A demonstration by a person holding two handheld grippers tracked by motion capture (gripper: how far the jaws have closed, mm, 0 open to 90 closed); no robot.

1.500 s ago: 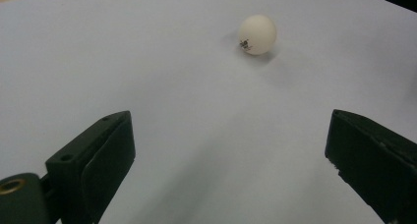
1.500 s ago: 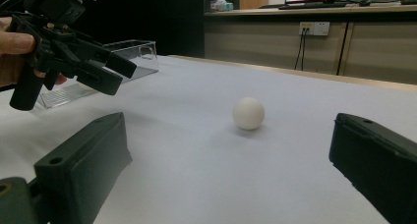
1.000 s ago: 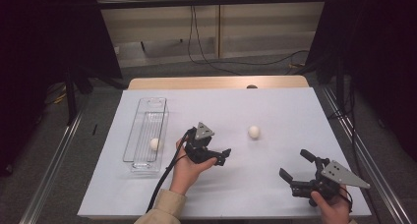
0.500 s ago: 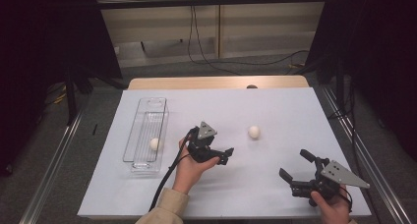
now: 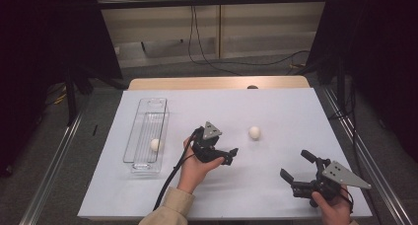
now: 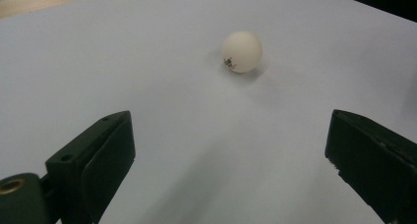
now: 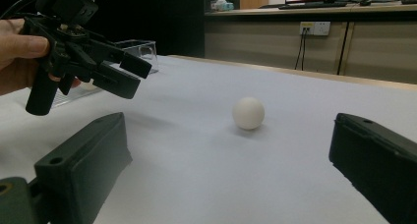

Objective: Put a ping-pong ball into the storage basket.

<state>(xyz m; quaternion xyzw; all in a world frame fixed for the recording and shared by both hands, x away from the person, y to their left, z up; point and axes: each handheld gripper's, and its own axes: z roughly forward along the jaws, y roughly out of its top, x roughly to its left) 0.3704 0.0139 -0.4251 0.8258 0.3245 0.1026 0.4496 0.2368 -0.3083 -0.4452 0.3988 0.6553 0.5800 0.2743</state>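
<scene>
Reaching for the ball (image 5: 254, 132), by the look of it: left gripper (image 5: 227, 155) aimed at it, jaws wide and empty, ball lying free on the table (image 5: 286, 106) just ahead (image 6: 241, 51). Next, probably: advance, straddle the ball, close gently to avoid rolling it off. Right gripper (image 5: 298, 169) low at the near right, jaws also wide, holding nothing. Tray (image 5: 146, 131) at the left with 1 ball inside. Nothing between jaws and ball.
</scene>
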